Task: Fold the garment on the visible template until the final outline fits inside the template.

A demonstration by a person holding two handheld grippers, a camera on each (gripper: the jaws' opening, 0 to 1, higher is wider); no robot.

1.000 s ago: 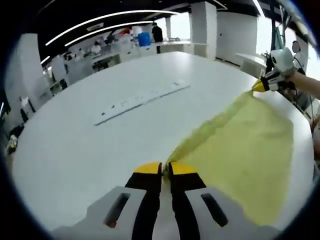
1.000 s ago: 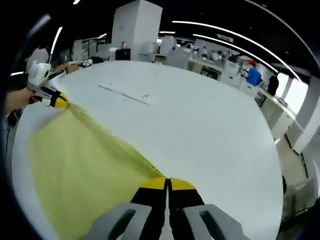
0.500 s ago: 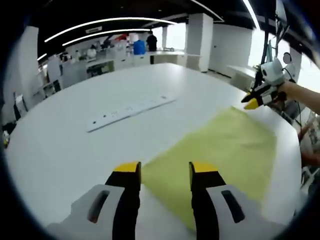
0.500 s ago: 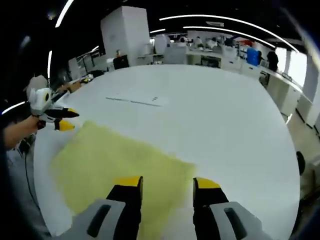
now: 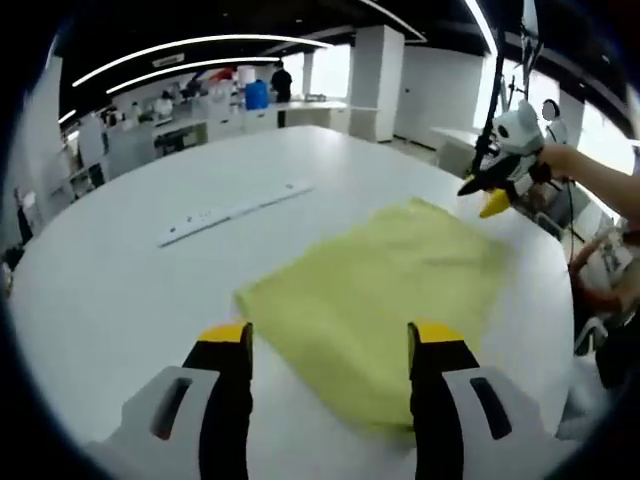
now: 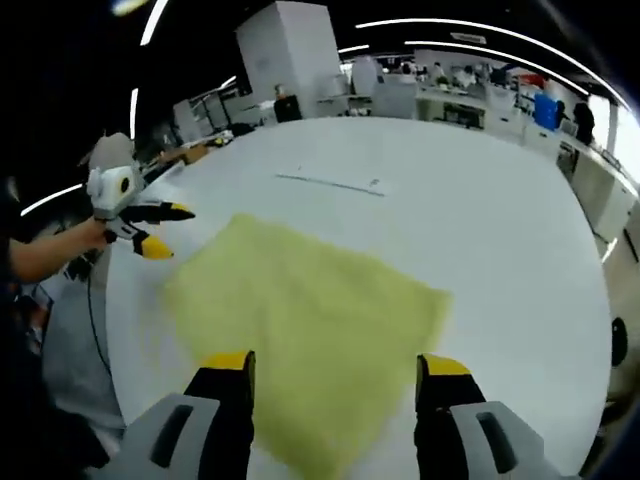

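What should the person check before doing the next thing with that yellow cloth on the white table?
1. Left gripper released: ok, jaws wide apart, nothing between them.
2. Right gripper released: ok, open above the cloth.
3. Yellow garment lying flat on the white table: ok, spread with no big bunching, though its far edge looks soft.
4. Whole garment on the table: ok in the right gripper view, every edge lies within the tabletop.
5. Template outline around the garment: cannot tell, no marking can be made out near it.
6. Long white strip clear of the cloth: ok, it lies apart, farther back.
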